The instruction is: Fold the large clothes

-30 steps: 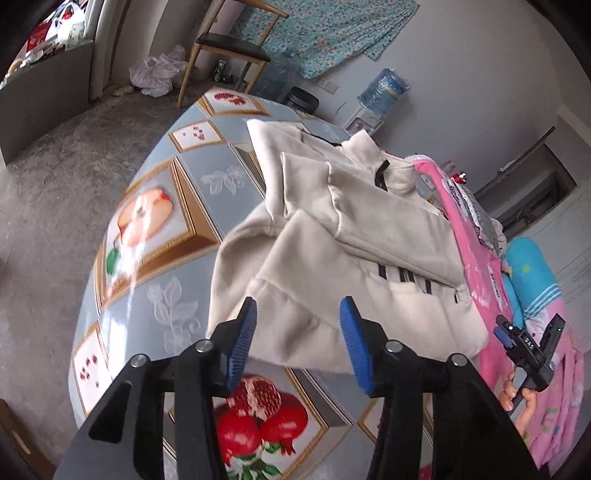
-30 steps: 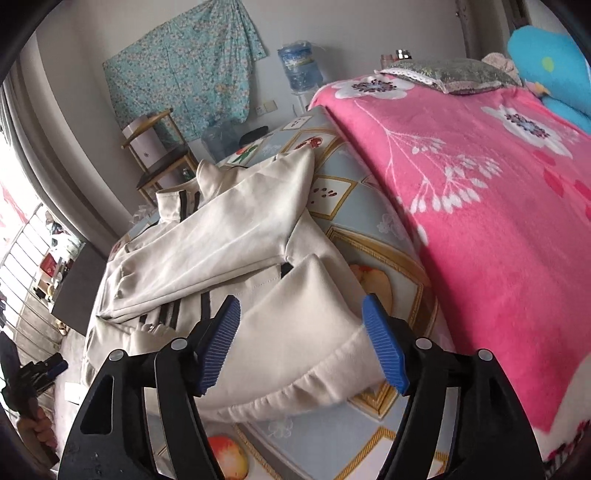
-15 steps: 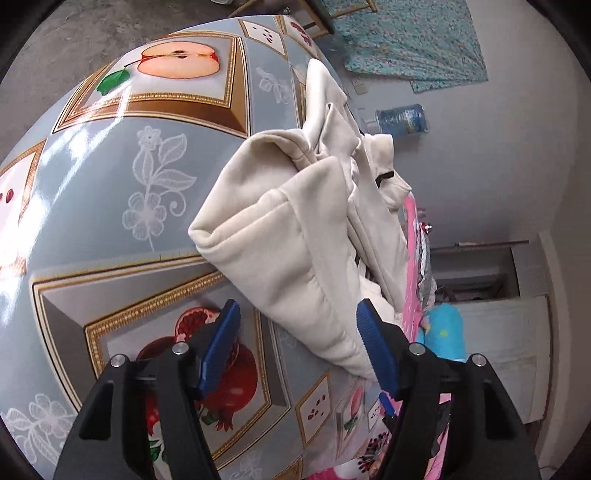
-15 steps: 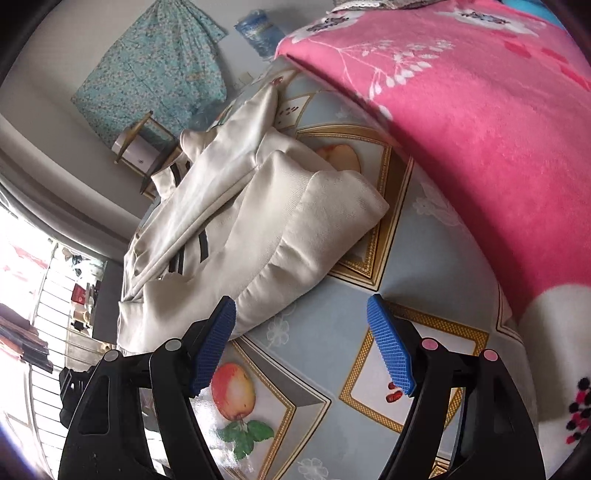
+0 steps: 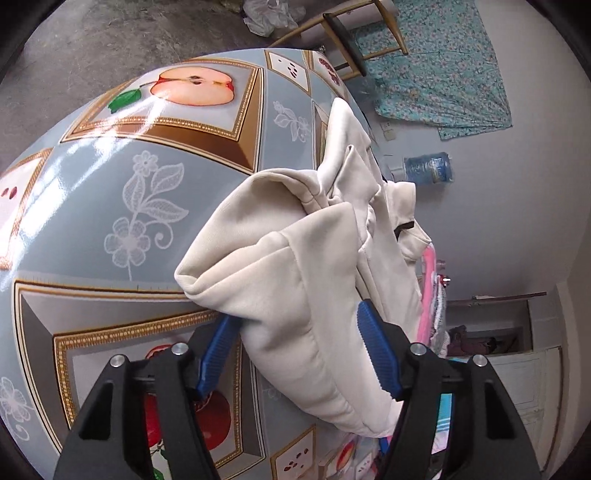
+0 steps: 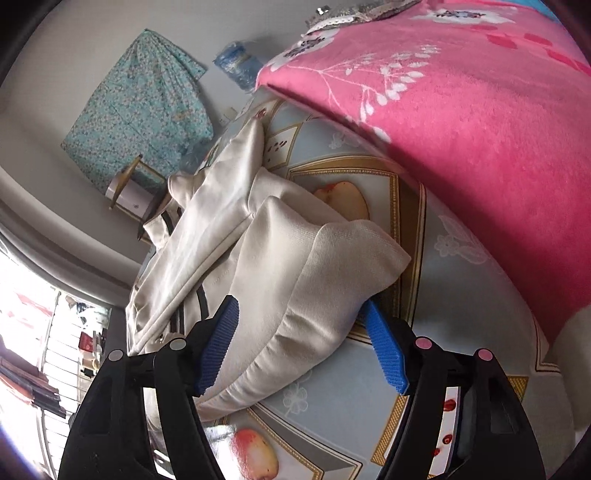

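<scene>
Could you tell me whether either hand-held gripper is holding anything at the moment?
Nothing is held: both the left hand-held gripper and right are open, straddling the cream jacket's bottom hem.

Jacket (image 5: 303, 295) hem covering left pad tip, water bottle (image 6: 236, 64) blurred, chair (image 5: 354, 33) cropped

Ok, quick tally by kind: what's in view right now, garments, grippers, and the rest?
Jackets: 1, cream jacket, on the table
Grippers: 2, left gripper and right gripper, both open, each straddling a jacket edge
Blankets: 1, pink blanket
Water jugs: 1, jug
Chairs: 1, chair
Total: 6
</scene>
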`<action>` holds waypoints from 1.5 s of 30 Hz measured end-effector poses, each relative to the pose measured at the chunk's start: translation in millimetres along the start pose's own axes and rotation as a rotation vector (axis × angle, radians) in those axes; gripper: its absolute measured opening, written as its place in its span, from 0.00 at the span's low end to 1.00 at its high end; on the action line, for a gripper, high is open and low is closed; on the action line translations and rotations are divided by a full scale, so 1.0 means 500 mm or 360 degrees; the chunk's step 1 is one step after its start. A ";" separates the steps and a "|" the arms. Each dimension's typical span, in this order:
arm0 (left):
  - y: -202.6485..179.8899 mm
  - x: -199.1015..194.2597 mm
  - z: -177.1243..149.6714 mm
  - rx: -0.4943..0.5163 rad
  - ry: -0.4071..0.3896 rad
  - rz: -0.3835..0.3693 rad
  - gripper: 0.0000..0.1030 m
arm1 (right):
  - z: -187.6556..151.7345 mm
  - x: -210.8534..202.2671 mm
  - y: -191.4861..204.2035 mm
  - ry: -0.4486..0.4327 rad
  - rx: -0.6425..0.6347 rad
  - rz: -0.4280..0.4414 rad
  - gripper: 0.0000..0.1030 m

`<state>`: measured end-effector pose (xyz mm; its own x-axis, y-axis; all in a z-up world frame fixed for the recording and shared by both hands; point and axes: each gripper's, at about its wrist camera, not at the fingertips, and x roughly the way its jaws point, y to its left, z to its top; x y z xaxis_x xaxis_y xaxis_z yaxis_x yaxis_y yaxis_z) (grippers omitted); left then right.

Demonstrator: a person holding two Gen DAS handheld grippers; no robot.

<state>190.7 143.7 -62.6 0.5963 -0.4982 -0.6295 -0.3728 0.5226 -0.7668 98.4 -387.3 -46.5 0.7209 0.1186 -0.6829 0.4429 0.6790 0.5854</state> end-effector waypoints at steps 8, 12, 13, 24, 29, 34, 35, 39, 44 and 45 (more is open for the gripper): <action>-0.085 0.028 -0.061 0.0804 -0.0231 0.0496 0.16 | 0.004 0.017 0.037 -0.0093 -0.0192 -0.0271 0.26; -0.142 0.017 -0.104 0.1291 -0.0404 0.0620 0.10 | -0.008 0.009 0.083 -0.0137 -0.0437 -0.0409 0.10; -0.154 0.011 -0.112 0.1376 -0.0447 0.0627 0.10 | -0.012 0.001 0.095 -0.0168 -0.0496 -0.0440 0.09; -0.214 -0.122 -0.136 0.1635 -0.0602 0.0459 0.04 | -0.050 -0.116 0.154 -0.0324 -0.0730 -0.0415 0.08; -0.186 -0.181 -0.155 0.1663 -0.0541 0.0452 0.04 | -0.087 -0.175 0.150 -0.0295 -0.0748 -0.0356 0.08; -0.119 -0.226 -0.167 0.1549 -0.0418 0.0496 0.04 | -0.135 -0.208 0.111 -0.0153 -0.0688 -0.0319 0.08; -0.102 -0.224 -0.166 0.1507 -0.0377 0.0511 0.04 | -0.143 -0.202 0.101 -0.0114 -0.0671 -0.0322 0.08; -0.046 -0.186 -0.163 0.1376 -0.0207 0.0554 0.07 | -0.161 -0.154 0.056 0.0033 -0.0584 -0.0329 0.13; -0.009 -0.172 -0.161 0.1342 -0.0025 0.0601 0.27 | -0.147 -0.122 0.009 0.0220 -0.0474 -0.0345 0.32; -0.005 -0.184 -0.159 0.1323 -0.0015 0.0597 0.37 | -0.143 -0.127 0.005 0.0233 -0.0468 -0.0359 0.45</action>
<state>80.3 133.4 -12.9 0.5465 -0.1914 -0.8153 0.0867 0.9812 -0.1722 15.4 -341.3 -32.7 0.5299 0.0301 -0.8475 0.3945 0.8759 0.2778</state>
